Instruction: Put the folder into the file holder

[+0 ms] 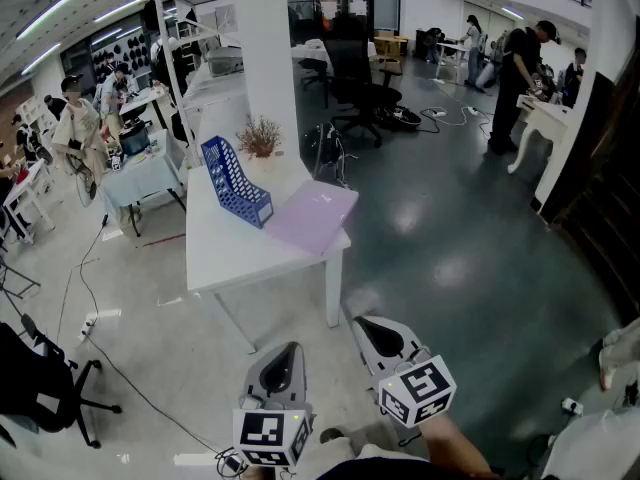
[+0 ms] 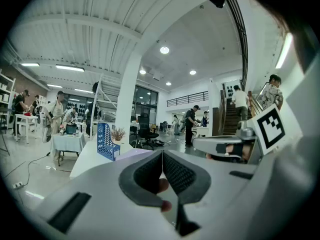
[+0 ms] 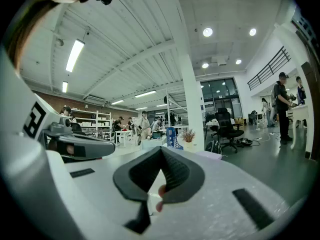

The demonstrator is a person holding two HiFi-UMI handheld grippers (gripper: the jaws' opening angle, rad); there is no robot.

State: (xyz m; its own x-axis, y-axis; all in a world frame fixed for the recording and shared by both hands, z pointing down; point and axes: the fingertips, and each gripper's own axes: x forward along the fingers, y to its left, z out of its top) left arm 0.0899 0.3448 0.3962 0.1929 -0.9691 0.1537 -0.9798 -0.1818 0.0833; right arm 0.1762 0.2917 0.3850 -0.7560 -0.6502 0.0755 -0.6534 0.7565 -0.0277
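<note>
A blue file holder (image 1: pixel 235 183) stands on the white table (image 1: pixel 225 253), well ahead of me. A purple folder (image 1: pixel 312 216) lies flat beside it at the table's right corner. Both grippers hang low over the floor, short of the table: the left gripper (image 1: pixel 290 349) and the right gripper (image 1: pixel 366 324), each shut with nothing between the jaws. In the left gripper view the gripper (image 2: pixel 162 153) faces the file holder (image 2: pixel 106 140) and folder (image 2: pixel 136 153) from afar. In the right gripper view the gripper (image 3: pixel 161 150) likewise faces the file holder (image 3: pixel 172 137) and folder (image 3: pixel 211 155).
A dried plant (image 1: pixel 260 136) sits on the table against a white pillar (image 1: pixel 268 48). Black office chairs (image 1: pixel 355 78) stand behind, another (image 1: pixel 40 388) at lower left. Cables run over the floor (image 1: pixel 110 318). People stand at the left (image 1: pixel 75 133) and right (image 1: pixel 518 68).
</note>
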